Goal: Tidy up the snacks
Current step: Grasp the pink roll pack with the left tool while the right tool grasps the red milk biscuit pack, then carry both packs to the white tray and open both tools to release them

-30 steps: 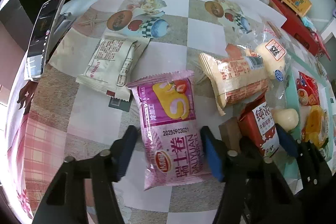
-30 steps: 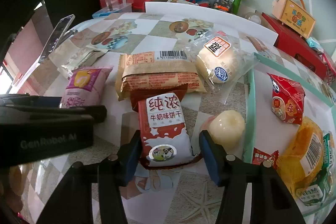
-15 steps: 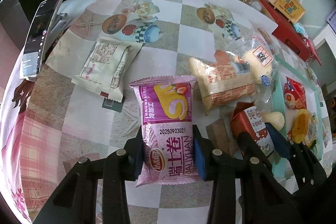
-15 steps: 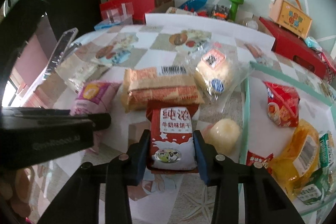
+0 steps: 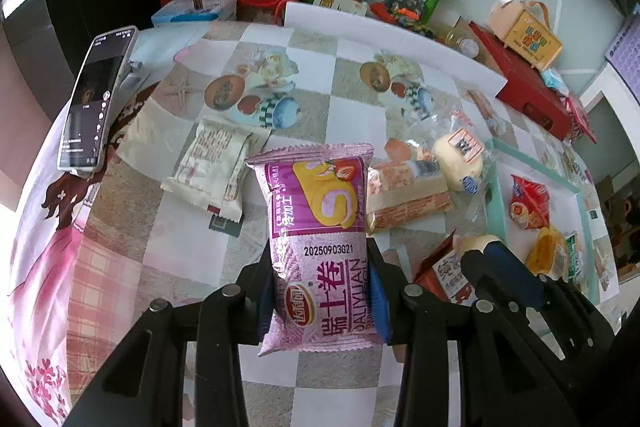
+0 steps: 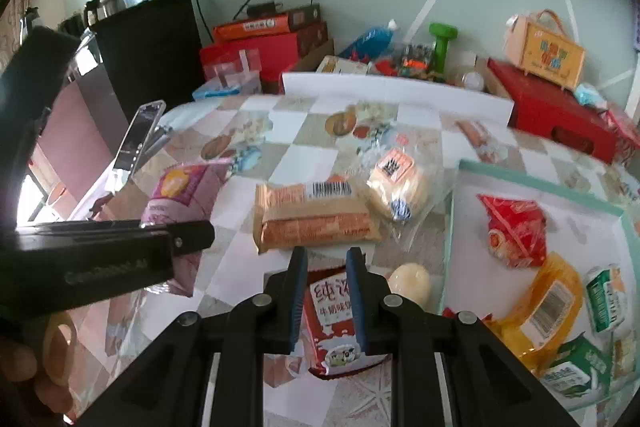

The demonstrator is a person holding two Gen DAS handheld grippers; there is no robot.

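Snacks, two packets in grip: purple swiss-roll packet (image 5: 320, 247) pinched between the blue pads of the left gripper (image 5: 322, 291), lower half between the jaws, upper half standing clear above them; red milk-biscuit packet (image 6: 330, 323) pinched by the right gripper (image 6: 327, 301), whose jaws have just been closing on it, squeezed narrow. Both lifted off the checked tablecloth (image 5: 188, 239). Orange-brown packet (image 6: 316, 219) and clear-bagged bun (image 6: 396, 187) lie just beyond the right gripper; pale round sweet (image 6: 410, 279) just right of it. Cream packet (image 5: 218, 167) far left of the purple one. Teal-rimmed tray (image 6: 532, 183) at right, holding several snacks, its near-left floor bare. Phone (image 5: 94, 99) propped at the table's left edge; open cloth between it and the packets
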